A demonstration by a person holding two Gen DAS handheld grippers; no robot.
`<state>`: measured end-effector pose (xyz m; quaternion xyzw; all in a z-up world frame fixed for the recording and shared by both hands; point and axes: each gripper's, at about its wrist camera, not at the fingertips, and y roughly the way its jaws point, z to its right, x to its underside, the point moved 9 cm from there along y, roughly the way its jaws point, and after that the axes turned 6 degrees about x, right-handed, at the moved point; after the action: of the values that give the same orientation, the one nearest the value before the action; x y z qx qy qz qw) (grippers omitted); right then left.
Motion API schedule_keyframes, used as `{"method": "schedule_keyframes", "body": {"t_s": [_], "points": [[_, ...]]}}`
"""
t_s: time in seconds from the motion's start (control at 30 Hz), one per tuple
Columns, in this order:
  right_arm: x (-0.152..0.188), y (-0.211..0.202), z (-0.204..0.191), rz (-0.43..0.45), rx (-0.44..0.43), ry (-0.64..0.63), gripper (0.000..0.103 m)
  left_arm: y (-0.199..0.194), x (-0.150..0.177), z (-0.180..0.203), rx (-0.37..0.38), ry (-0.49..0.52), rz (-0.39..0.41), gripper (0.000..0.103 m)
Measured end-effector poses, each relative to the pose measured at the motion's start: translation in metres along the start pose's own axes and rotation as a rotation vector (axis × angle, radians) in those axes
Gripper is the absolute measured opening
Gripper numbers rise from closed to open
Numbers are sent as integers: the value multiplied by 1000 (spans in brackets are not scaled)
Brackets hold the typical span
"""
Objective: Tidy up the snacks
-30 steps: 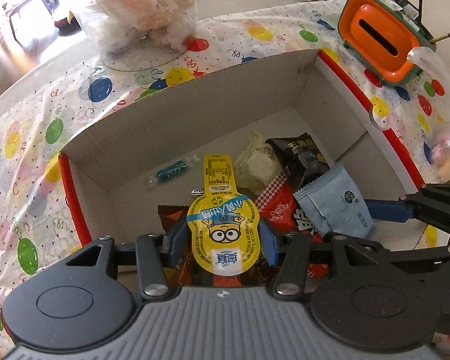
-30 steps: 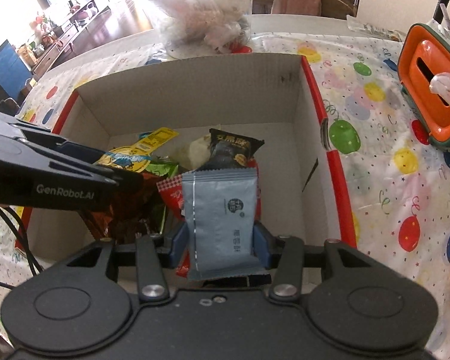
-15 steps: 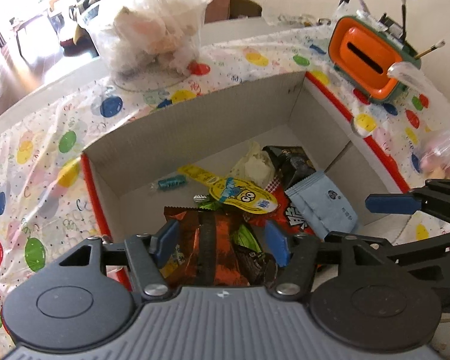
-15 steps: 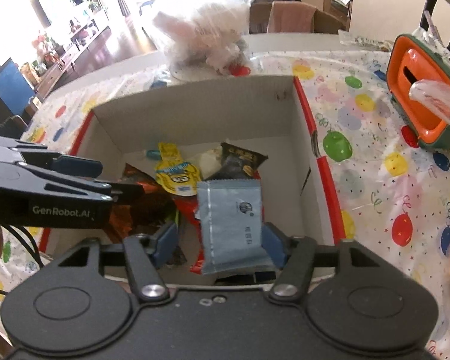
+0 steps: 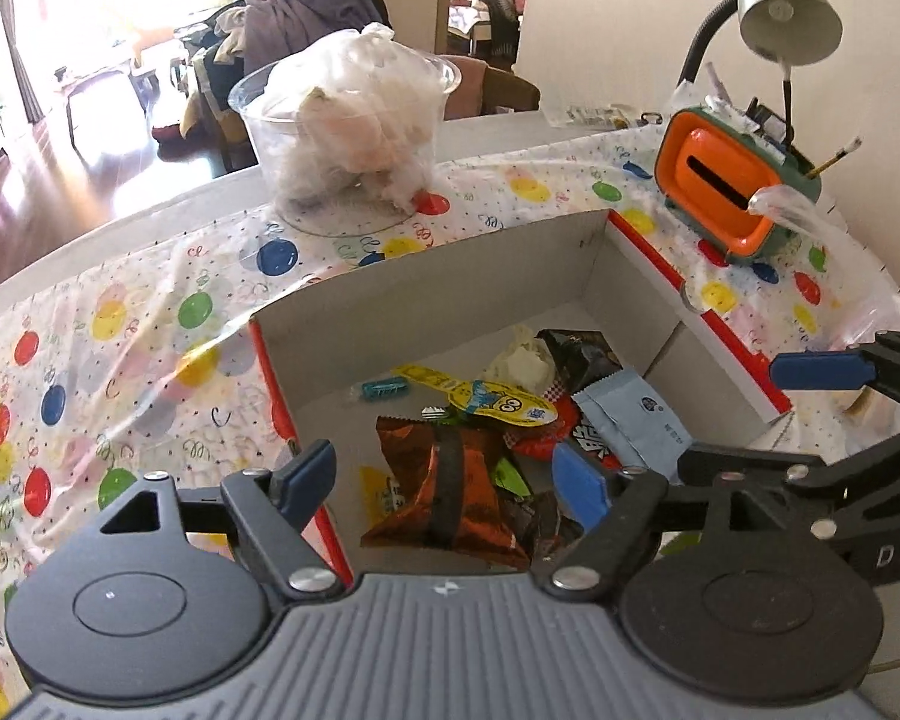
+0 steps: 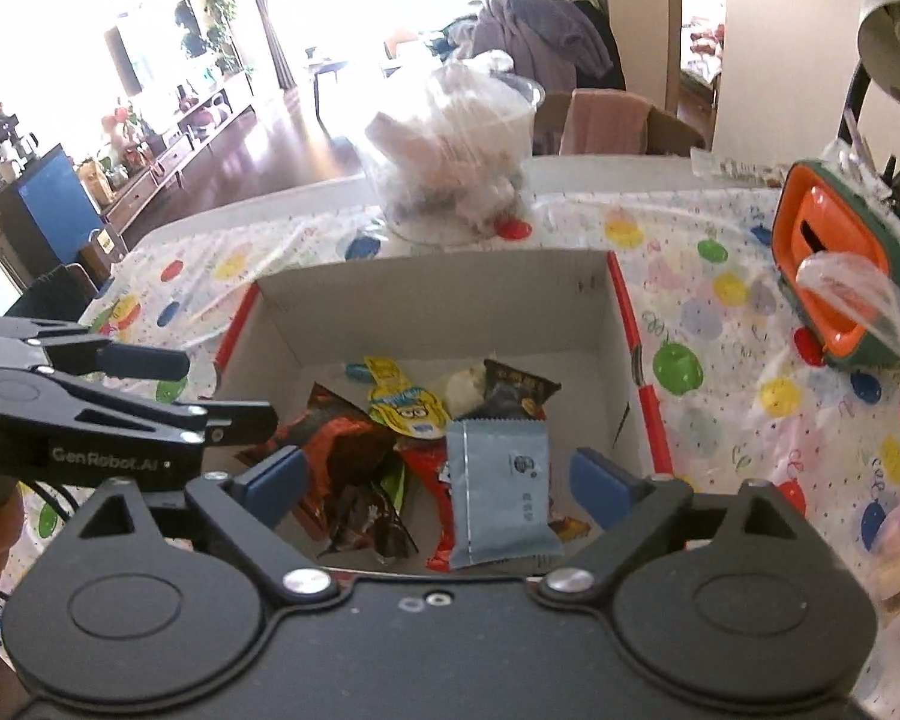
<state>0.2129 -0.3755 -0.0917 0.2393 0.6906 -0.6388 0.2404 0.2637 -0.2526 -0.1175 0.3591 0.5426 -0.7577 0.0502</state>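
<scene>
**Both grippers hang open above the snack box**

While the left gripper (image 5: 447,483) hovers over the near left corner of the cardboard box (image 5: 426,294), its blue jaws are spread wide and hold nothing. Below them, inside the box, lies a crinkled orange wrapper (image 5: 444,498). Just past it rests a yellow cartoon-face pouch (image 5: 498,405), its long tab pointing toward a small teal candy (image 5: 381,387) on the box floor. Further right come a pale crumpled wrapper (image 5: 522,363), a black packet (image 5: 576,348), a red pack (image 5: 549,441) and a grey-blue sachet (image 5: 636,420), all heaped together and overlapping.

The right gripper (image 6: 438,483) hangs over the near edge of the box, jaws likewise spread and empty, the grey-blue sachet (image 6: 501,489) lying loose beneath the gap.

On the table (image 5: 108,354), under its balloon-print cover, a clear tub (image 5: 348,144) stuffed with plastic stands behind the box, and an orange and green holder (image 5: 732,180) sits at the far right beneath a grey lamp (image 5: 789,0).
</scene>
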Motion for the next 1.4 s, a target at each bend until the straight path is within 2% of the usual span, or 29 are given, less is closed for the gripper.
{"method": "schedule_keyframes", "body": {"t_s": [0.13, 0.37, 0.5, 0.9, 1.13, 1.4], "points": [[-2, -9, -1, 33, 1, -4, 103, -14, 4, 0, 6, -5, 28, 81], [-3, -29, -1, 103, -8, -1, 103, -39, 8, 4, 50, -18, 80, 87], [-3, -40, -2, 152, -17, -24, 103, -49, 10, 4, 46, -17, 110, 100], [-3, -61, -1, 277, -21, 4, 103, -71, 18, 8, 8, -4, 187, 103], [0, -64, 0, 261, -52, 31, 103, -80, 22, 13, -9, -12, 205, 103], [3, -77, -4, 296, -54, 13, 103, -88, 26, 18, -16, -31, 222, 103]]}}
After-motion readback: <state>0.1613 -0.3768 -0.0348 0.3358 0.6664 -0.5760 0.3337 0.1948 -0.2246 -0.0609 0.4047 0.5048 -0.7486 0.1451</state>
